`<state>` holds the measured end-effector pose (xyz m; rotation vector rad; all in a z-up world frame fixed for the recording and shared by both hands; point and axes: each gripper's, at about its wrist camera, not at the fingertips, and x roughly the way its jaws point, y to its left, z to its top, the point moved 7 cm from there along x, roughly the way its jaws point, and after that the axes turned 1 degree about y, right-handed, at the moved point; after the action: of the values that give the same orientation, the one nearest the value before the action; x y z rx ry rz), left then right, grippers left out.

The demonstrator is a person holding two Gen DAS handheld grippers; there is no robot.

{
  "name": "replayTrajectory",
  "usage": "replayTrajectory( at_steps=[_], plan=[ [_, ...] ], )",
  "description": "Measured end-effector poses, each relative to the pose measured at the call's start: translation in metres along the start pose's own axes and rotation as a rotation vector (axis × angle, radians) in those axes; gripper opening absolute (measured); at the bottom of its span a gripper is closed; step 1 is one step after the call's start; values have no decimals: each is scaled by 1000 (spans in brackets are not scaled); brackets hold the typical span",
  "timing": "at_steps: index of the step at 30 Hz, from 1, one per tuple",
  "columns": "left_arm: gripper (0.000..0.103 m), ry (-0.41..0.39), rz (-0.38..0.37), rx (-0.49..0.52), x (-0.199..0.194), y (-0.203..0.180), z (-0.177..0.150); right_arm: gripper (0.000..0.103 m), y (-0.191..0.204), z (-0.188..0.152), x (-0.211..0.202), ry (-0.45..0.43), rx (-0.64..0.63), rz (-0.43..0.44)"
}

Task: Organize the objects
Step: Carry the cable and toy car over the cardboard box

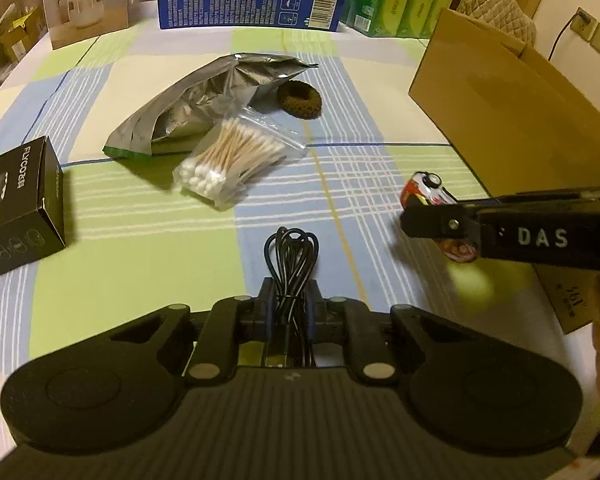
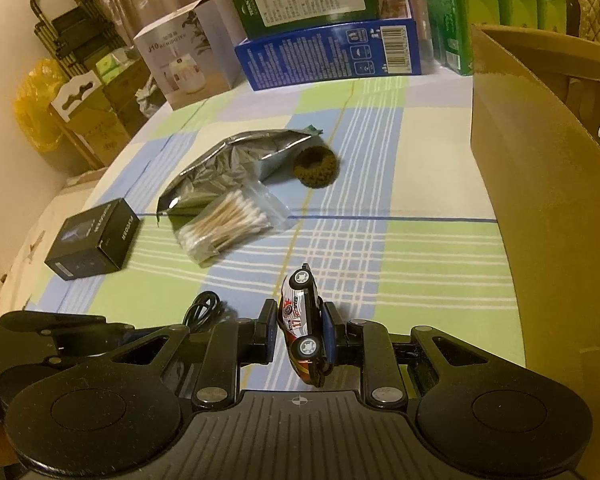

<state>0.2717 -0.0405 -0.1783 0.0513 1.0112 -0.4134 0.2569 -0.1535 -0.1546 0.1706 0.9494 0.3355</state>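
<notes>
My left gripper (image 1: 290,292) is shut on a bundle of black cable (image 1: 291,252), whose loops stick out ahead of the fingers above the checked cloth. The cable (image 2: 206,312) also shows in the right wrist view, beside the left gripper (image 2: 116,330). My right gripper (image 2: 299,320) is shut on a small red-and-white toy car (image 2: 300,308), held on its side with the wheels facing the camera. In the left wrist view the right gripper (image 1: 416,218) with the toy car (image 1: 426,188) hangs to the right of the cable, near an open cardboard box (image 1: 500,120).
On the cloth lie a bag of cotton swabs (image 1: 232,156), a crumpled silver foil bag (image 1: 196,100), a brown hair scrunchie (image 1: 300,98) and a black product box (image 1: 16,204). Blue, green and white cartons (image 1: 252,0) line the far edge. The cardboard box (image 2: 540,200) stands at right.
</notes>
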Motion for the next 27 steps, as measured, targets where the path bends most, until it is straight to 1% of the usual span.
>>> replayTrajectory(
  at_steps=[3, 7, 9, 13, 17, 22, 27],
  plan=[
    [11, -7, 8, -6, -3, 1, 0, 20, 0, -1, -1, -4, 3, -2],
    [11, -23, 10, -47, -11, 3, -2, 20, -1, -4, -9, -26, 25, 5],
    [11, -28, 9, -75, -15, 2, -4, 19, 0, -9, -16, -34, 48, 17],
    [11, -44, 4, -132, -31, -7, -13, 20, 4, -30, -34, -37, 67, 5],
    [11, -55, -11, -193, -51, -19, -25, 20, 4, -46, -61, -49, 104, -1],
    [11, -77, -21, -236, -82, -35, -39, 20, 9, -54, -102, -87, 104, -18],
    [11, -103, -28, -227, -111, -53, -45, 20, 18, -60, -137, -119, 85, -34]
  ],
)
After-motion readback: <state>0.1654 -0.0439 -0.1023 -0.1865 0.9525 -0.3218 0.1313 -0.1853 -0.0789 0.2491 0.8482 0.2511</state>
